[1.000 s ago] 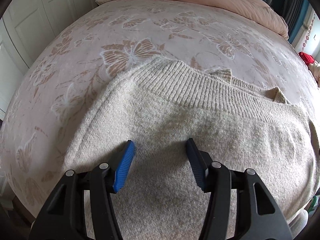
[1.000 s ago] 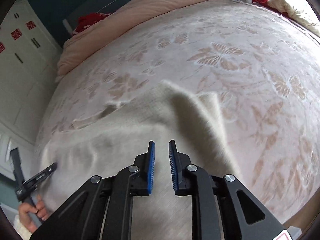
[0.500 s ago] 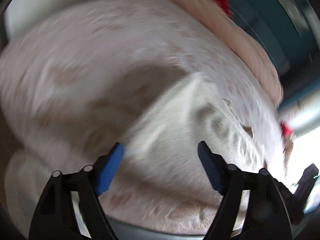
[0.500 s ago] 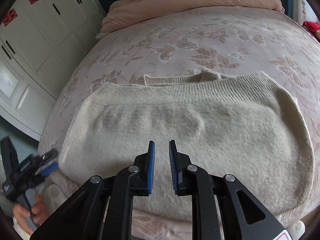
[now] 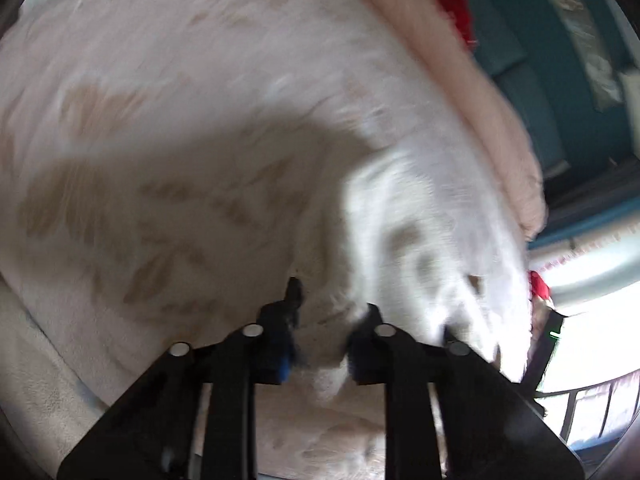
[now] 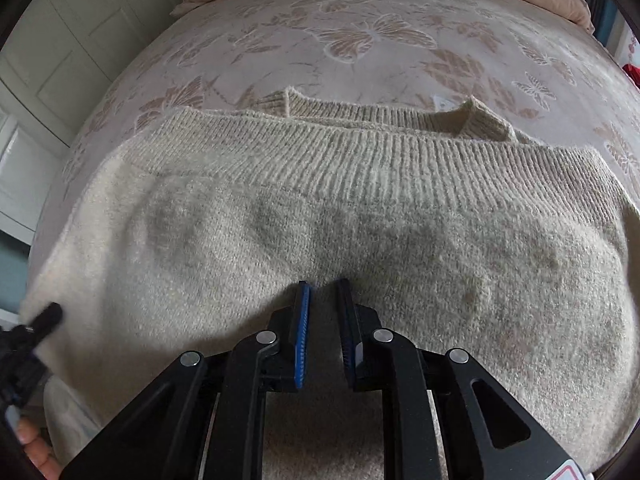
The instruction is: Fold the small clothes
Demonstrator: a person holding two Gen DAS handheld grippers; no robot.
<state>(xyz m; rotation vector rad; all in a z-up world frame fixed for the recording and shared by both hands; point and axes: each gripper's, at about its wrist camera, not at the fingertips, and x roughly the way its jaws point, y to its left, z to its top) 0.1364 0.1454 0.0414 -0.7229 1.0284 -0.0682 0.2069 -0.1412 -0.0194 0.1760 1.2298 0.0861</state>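
Note:
A cream knitted sweater lies folded on the bed, ribbed hem across the far side. My right gripper hovers over its near middle, jaws a narrow gap apart, nothing between them. The left wrist view is blurred; the sweater shows as a pale mass to the right. My left gripper is at the sweater's left edge, jaws apart, with cloth bunched between the fingertips. The left gripper also shows at the sweater's left edge in the right wrist view.
A pink bedspread with butterfly patterns covers the bed. A pink duvet lies at the head. White wardrobe doors stand left. Red cloth lies beyond the duvet. A window is at the right.
My left gripper has swung from above the sweater to its left edge and its jaws have narrowed. My right gripper has moved to the sweater's middle and come closer to it.

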